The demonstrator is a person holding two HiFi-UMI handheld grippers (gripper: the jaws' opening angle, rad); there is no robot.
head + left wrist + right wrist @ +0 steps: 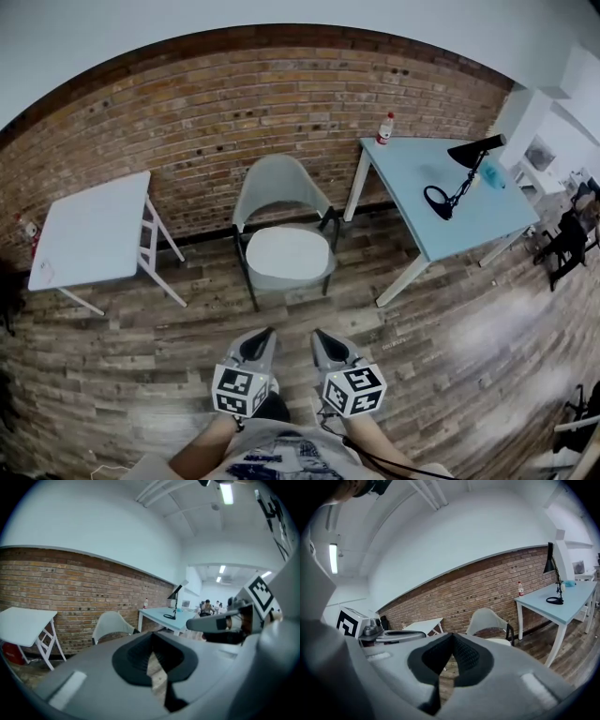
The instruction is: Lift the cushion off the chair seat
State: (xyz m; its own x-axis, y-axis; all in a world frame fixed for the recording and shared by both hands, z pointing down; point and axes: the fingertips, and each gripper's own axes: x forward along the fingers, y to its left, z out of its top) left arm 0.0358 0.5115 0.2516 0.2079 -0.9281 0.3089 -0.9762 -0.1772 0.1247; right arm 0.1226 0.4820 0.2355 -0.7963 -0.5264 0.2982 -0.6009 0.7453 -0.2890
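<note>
A pale grey chair stands against the brick wall, with a round white cushion lying on its seat. Both grippers hover over the wooden floor in front of it, well short of the seat. My left gripper and my right gripper point toward the chair, side by side, each shut with nothing between its jaws. In the left gripper view the chair is ahead of the shut jaws. The right gripper view has the chair and an edge of the cushion beyond its jaws.
A white folding table stands left of the chair. A light blue table stands right of it, carrying a black desk lamp and a small bottle. The brick wall runs behind. A black chair is at far right.
</note>
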